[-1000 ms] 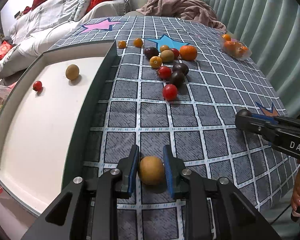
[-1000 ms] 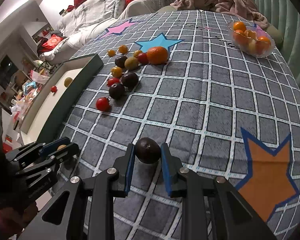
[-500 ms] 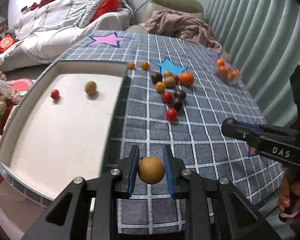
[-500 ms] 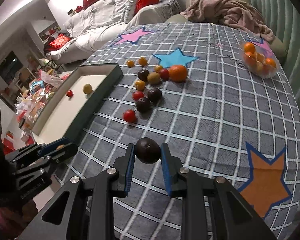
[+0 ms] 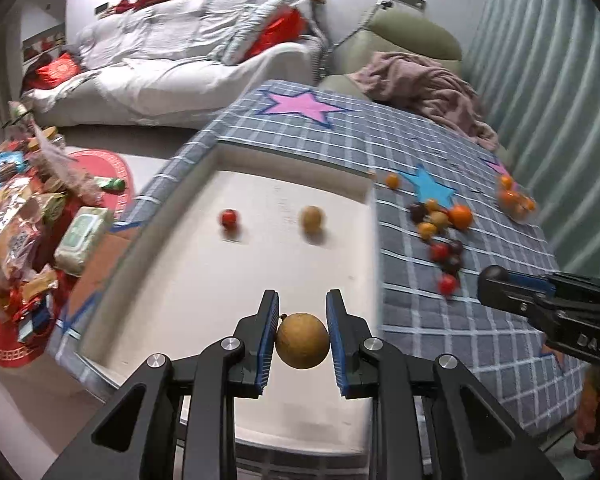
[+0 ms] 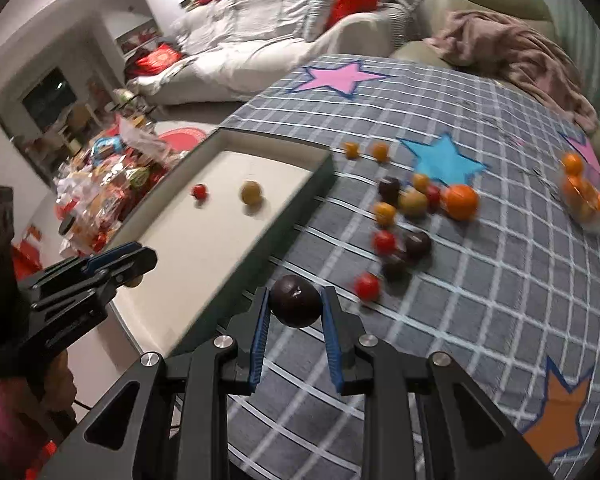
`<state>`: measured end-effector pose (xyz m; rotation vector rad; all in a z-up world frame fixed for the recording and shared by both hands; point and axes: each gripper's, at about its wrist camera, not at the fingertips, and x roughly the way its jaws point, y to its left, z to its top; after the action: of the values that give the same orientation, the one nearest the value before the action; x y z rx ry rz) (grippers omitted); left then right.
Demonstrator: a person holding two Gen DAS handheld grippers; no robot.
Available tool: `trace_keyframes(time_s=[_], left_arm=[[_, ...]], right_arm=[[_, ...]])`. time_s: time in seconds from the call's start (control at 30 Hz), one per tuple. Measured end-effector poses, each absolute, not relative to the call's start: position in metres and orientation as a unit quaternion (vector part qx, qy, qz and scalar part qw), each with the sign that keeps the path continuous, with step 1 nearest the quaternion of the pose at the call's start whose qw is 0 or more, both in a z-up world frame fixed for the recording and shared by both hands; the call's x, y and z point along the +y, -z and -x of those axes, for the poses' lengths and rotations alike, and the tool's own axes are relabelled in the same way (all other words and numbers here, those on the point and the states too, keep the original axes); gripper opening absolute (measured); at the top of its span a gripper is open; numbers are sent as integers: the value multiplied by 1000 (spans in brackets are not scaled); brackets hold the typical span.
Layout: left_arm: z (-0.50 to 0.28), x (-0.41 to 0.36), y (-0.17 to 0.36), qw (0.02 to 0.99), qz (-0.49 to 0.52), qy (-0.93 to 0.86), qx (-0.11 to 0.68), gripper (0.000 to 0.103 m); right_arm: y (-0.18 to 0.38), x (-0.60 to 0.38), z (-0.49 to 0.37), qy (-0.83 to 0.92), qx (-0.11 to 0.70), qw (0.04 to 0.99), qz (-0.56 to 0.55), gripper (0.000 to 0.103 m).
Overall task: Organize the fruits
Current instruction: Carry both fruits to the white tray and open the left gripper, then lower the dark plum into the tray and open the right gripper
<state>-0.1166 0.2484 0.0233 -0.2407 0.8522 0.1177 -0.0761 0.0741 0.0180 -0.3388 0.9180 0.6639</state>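
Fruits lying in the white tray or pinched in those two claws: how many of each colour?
Brown fruit: 2, one in the tray, one held in the left gripper
Red fruit: 1, in the tray
Dark fruit: 1, held in the right gripper
Total: 4

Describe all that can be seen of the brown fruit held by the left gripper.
The brown fruit is round, tan-brown, matte and faintly speckled, with a short dark stem stub at its upper left. The left gripper clamps it between blue-padded jaws that touch both its sides. It hangs in the air above the near end of the white tray, touching nothing else.
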Motion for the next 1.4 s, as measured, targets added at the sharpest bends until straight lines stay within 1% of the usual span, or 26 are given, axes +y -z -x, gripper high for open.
trace_keyframes(time_s=[0.27,0.53,0.8,1.03,1.1,1.13,1.17,1.23,1.27,1.33,1.4], left_arm=[[95,283,0,885,106,-98,442,26],[75,299,16,874,94,-117,463,26],[63,302,25,865,79,-124,479,26],[61,306,33,857,83,-129,492,26],[61,305,34,855,82,-127,495,27],[61,305,34,855,82,-126,497,27],[60,305,34,854,81,-125,499,28],[61,304,33,854,78,-128,498,64],[63,305,32,856,79,-132,494,89],[67,303,26,862,76,-136,482,91],[66,302,24,858,73,-129,491,91]], right_arm=[[-3,137,69,-340,443,805,199,28],[27,185,49,-345,473,781,216,28],[50,211,28,-329,496,770,230,28],[58,213,23,-321,509,763,235,29],[57,213,23,-321,511,762,234,36],[56,212,23,-322,509,764,233,51],[54,212,24,-322,507,765,231,61],[50,210,24,-324,503,768,226,64],[48,210,25,-325,503,769,224,64],[44,208,26,-328,501,770,221,65],[39,206,28,-330,499,772,215,74]])
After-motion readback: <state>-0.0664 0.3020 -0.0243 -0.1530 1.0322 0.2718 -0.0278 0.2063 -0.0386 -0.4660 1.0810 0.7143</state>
